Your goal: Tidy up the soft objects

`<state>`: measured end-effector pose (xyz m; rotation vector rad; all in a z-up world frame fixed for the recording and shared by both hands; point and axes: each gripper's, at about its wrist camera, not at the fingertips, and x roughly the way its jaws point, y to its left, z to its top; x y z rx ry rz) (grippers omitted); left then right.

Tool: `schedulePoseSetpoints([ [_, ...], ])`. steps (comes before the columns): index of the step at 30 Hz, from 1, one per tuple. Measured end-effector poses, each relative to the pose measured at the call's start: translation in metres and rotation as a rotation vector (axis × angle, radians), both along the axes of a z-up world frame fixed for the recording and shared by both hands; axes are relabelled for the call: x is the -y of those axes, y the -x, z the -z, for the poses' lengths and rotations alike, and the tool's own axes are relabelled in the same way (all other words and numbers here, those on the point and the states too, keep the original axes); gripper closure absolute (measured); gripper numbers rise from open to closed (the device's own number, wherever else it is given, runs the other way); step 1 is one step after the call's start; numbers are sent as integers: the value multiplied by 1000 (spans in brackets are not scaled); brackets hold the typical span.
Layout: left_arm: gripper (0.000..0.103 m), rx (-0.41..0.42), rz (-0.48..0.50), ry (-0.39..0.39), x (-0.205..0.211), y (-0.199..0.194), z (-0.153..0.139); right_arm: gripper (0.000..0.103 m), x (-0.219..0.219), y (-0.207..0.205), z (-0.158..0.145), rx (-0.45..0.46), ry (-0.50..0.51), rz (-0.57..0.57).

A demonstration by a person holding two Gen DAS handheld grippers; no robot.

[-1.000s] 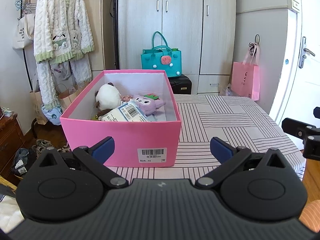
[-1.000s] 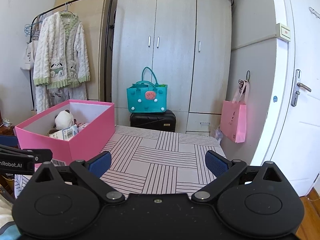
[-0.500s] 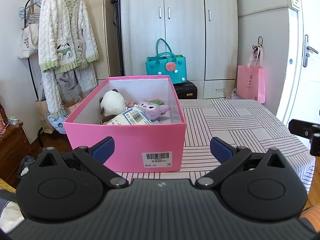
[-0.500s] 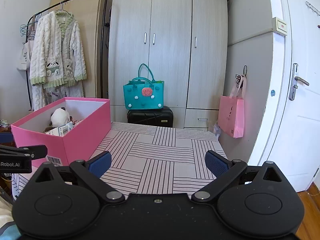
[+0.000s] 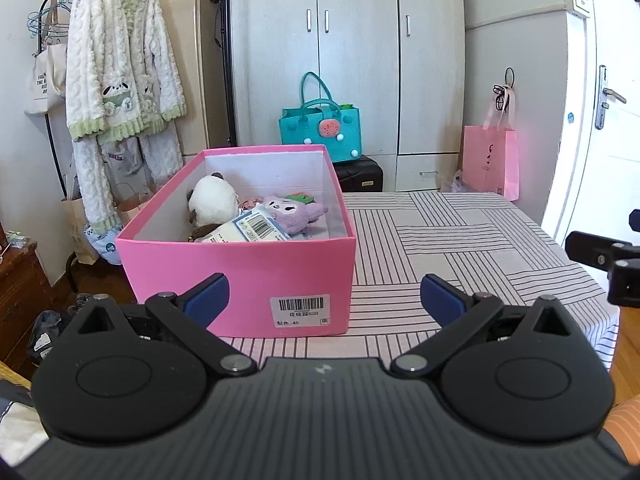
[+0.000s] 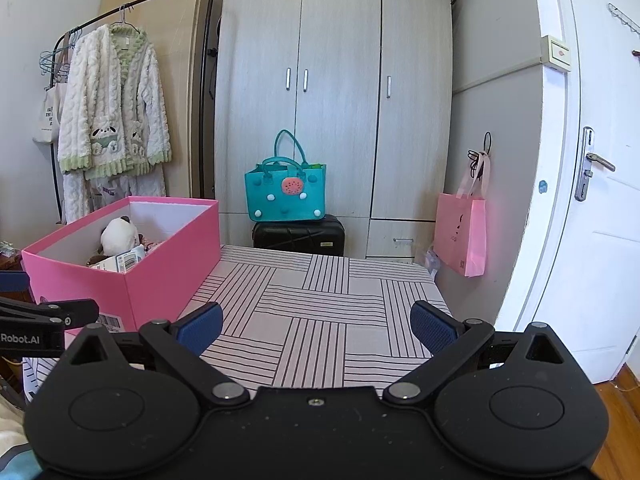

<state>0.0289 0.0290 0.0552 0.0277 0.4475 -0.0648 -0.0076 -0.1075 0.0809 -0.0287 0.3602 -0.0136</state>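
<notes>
A pink box [image 5: 224,268] stands on the left of the striped table [image 5: 460,248]. Inside lie a white panda plush [image 5: 212,200], a purple plush [image 5: 292,212] and a packet with a barcode label [image 5: 256,228]. My left gripper [image 5: 324,298] is open, empty, just in front of the box's near wall. In the right wrist view the same pink box [image 6: 160,284] sits at the left, with the panda plush [image 6: 118,234] showing over its rim. My right gripper [image 6: 316,326] is open and empty above the bare table [image 6: 340,300].
A wardrobe [image 6: 336,100] stands behind the table, with a teal bag [image 6: 286,194] on a black suitcase [image 6: 298,236]. A pink paper bag [image 6: 462,234] hangs at the right by a white door [image 6: 592,200]. A clothes rack with a fluffy white robe [image 5: 120,80] stands at the left.
Both grippers have drawn back and tilted upward a little, so the box and table sit lower and farther in view. Both grippers stay open and empty.
</notes>
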Motion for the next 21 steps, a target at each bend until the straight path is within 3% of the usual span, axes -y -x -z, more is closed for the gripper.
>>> schedulePoseSetpoints([
  [21, 0, 7, -7, -8, 0, 0, 0, 2, 4, -1, 4, -11, 4, 10],
])
